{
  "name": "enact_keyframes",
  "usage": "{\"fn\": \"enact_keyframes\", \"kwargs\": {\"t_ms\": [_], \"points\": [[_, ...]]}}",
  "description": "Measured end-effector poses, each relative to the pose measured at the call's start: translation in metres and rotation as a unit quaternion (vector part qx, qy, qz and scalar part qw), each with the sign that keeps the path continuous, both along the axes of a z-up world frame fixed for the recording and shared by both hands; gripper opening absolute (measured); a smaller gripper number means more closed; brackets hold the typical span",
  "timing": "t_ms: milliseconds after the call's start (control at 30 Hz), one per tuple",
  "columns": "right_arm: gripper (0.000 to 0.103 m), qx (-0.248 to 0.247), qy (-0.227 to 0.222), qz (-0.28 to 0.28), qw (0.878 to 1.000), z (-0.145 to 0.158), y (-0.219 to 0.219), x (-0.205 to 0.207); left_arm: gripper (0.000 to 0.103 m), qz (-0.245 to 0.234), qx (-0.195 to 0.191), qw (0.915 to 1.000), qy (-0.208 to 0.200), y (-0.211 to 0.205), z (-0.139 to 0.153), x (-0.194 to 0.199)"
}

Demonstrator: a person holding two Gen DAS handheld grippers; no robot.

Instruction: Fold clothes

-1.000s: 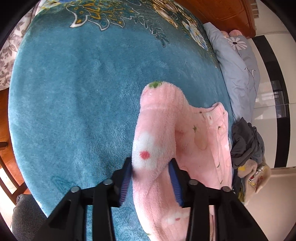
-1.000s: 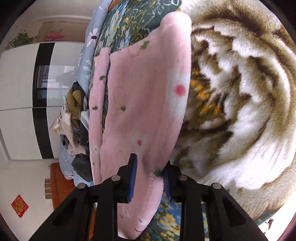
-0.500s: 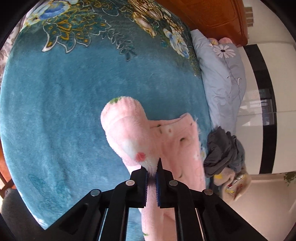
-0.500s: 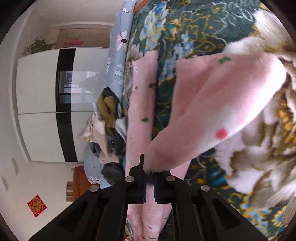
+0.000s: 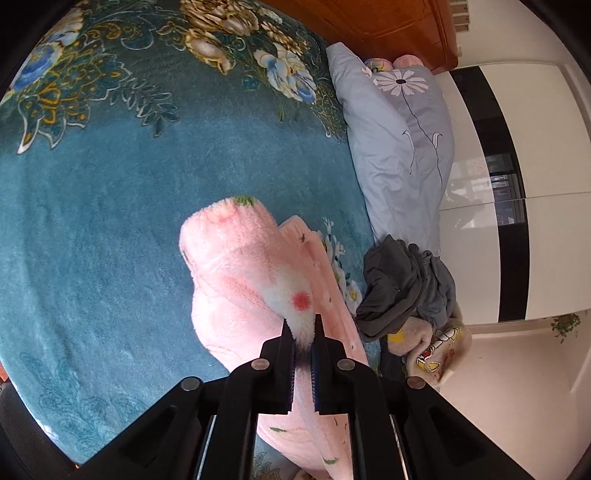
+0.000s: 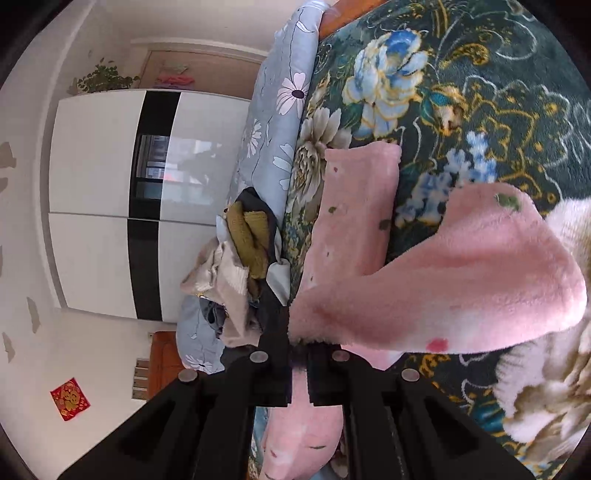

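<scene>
My left gripper [image 5: 303, 332] was clamped on a white-and-pink fleece edge of the pink garment [image 5: 236, 280], fingers nearly together with fabric pinched between. My right gripper [image 6: 299, 345] was likewise closed on a fuzzy pink edge of the same garment [image 6: 461, 280], which lifted up and to the right from the jaws.

The garment lay on the blanket [image 5: 110, 206], near-right part of the bed, partly raised by both grips. Left view showed the blanket's plain teal field with a floral border far off; right view showed only the dense flower print [image 6: 461, 96] and a flat pink strip of the garment running far along it.

Left view alone showed the wooden headboard [image 5: 388, 22] at the far edge. Right view alone showed a red square wall hanging [image 6: 69, 398] with gold characters I could not read, and a plant [image 6: 101, 79] on top of the wardrobe.

Both views had the pale blue flowered pillow [image 5: 399, 147] right of the blanket, a clothes pile [image 5: 406, 291] near it, grey on top in the left view, mustard and beige pieces [image 6: 247, 236] in the right view. A cartoon-print fabric in the pile carried red marks, not legible. The white-and-black wardrobe [image 6: 103, 206] stood beyond.
</scene>
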State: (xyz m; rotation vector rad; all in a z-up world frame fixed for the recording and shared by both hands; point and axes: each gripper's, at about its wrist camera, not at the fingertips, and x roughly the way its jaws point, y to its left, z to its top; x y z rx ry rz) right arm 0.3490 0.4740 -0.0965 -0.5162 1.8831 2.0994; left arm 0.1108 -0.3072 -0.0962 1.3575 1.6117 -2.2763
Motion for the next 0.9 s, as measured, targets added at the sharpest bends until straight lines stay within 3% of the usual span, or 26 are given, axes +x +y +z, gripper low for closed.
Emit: {"fn": "enact_keyframes", "kwargs": {"t_ms": [267, 467, 700, 900], "points": [[0.006, 0.024, -0.063, 0.02, 0.997, 0.022, 0.035, -0.083, 0.007, -0.044, -0.034, 0.998, -0.031, 0.037, -0.002, -0.088], [0.006, 0.044, -0.127, 0.028, 0.991, 0.017, 0.051, -0.147, 0.007, -0.064, -0.051, 0.9953, -0.051, 0.054, -0.031, -0.146], [0.006, 0.052, -0.183, 0.024, 0.981, -0.008, 0.058, -0.193, 0.007, -0.058, -0.035, 0.9947, -0.077, 0.055, -0.077, -0.179], [0.007, 0.063, -0.218, 0.028, 0.974, -0.026, 0.055, -0.214, 0.01, -0.068, -0.033, 0.9933, -0.087, 0.056, -0.092, -0.193]]}}
